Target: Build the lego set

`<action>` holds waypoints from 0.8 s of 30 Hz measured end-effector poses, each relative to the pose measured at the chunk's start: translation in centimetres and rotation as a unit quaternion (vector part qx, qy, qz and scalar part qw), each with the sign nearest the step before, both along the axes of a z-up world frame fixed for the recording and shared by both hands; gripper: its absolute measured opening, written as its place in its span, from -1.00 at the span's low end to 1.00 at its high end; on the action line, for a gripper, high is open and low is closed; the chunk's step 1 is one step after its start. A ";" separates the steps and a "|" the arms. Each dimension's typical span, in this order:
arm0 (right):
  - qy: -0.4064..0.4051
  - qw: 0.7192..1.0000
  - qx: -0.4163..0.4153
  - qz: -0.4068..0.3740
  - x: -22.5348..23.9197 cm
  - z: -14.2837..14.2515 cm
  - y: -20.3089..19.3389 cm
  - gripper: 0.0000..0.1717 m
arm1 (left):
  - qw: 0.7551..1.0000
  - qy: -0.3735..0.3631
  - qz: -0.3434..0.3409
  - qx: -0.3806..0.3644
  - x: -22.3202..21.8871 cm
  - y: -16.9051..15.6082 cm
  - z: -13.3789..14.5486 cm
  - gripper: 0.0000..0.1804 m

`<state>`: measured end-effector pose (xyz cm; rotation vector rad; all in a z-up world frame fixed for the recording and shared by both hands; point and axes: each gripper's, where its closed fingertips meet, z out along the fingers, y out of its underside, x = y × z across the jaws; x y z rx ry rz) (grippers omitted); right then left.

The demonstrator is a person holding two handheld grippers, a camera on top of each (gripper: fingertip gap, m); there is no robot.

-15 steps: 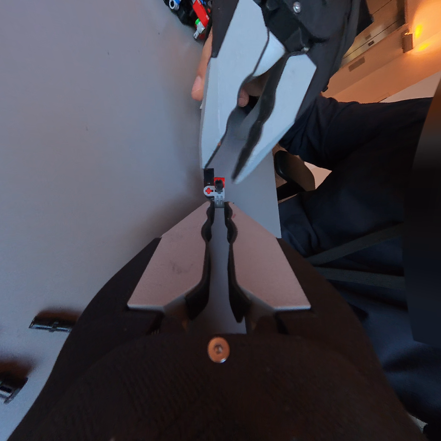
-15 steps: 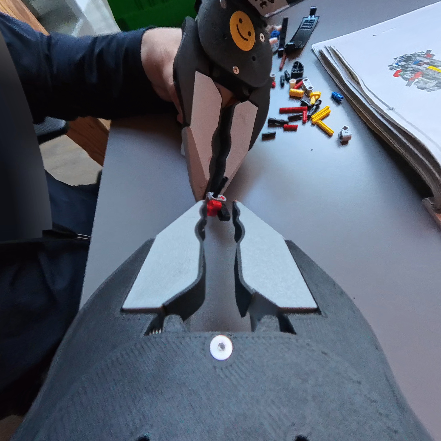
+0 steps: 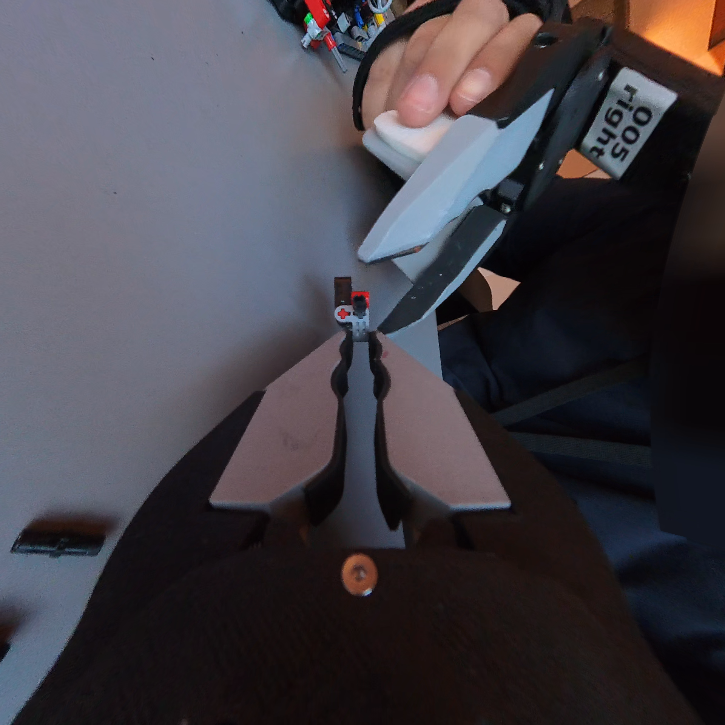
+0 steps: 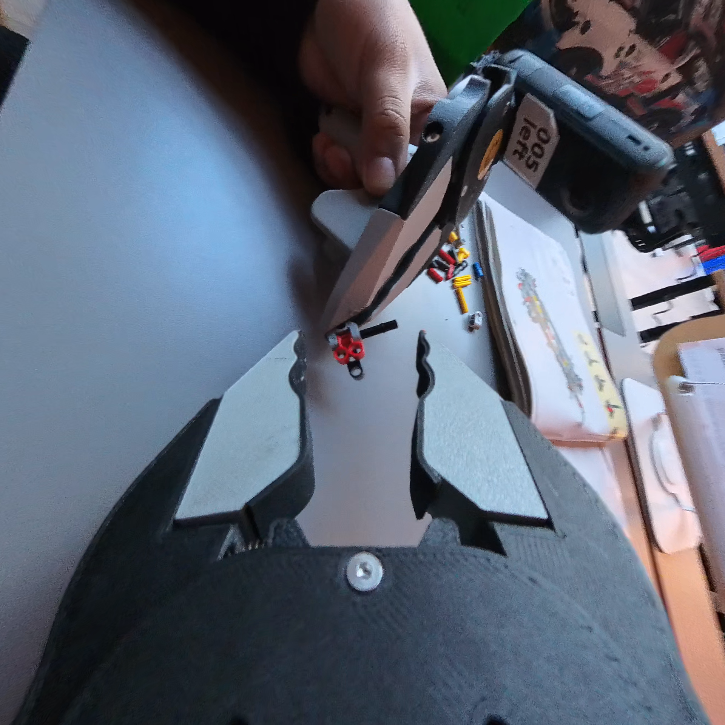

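My left gripper (image 3: 359, 333) is shut on a small assembly of toy building parts (image 3: 353, 310): a grey connector, a red piece and a black pin, held above the grey table (image 3: 157, 196). In the right wrist view the same assembly (image 4: 348, 347) hangs from the left gripper's tips, red rings and a black ring below, a black axle to the right. My right gripper (image 4: 361, 345) is open, with nothing between its fingers (image 4: 298, 353), which stand on either side of the assembly without touching it. In the left wrist view the right gripper (image 3: 376, 290) is tilted up and right of the assembly.
Loose red, yellow, black and blue parts (image 4: 455, 270) lie on the table behind the left gripper. A stack of printed pages (image 4: 549, 333) lies to the right. More parts (image 3: 337, 23) sit at the top of the left wrist view. A black piece (image 3: 57, 543) lies lower left.
My right gripper opened wide, let go of the assembly and drew back, tilting. My left gripper stays shut on the assembly.
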<state>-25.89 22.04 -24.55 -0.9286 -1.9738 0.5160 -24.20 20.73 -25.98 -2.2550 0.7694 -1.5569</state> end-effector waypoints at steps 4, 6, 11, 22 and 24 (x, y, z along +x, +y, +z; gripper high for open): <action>0.009 0.996 0.086 0.013 0.0 -0.3 0.1 -0.46 | 1.000 -0.001 -0.009 -0.010 0.2 -0.4 -0.1 -0.93; 0.010 0.992 0.125 0.027 0.0 -0.7 -0.2 -0.50 | 1.000 -0.002 -0.013 -0.011 0.3 -0.6 -0.1 -0.94; 0.023 0.990 0.131 0.039 -0.2 -0.7 -0.9 -0.47 | 1.000 -0.002 -0.019 -0.016 0.2 -0.8 -0.1 -0.93; 0.022 0.999 -0.008 0.046 0.5 0.3 -1.0 -0.51 | 1.000 0.002 -0.024 -0.013 0.2 -1.0 -0.2 -0.94; 0.028 0.997 -0.057 0.036 0.7 1.0 -0.5 -0.53 | 1.000 0.004 -0.025 -0.011 0.2 -1.0 -0.2 -0.93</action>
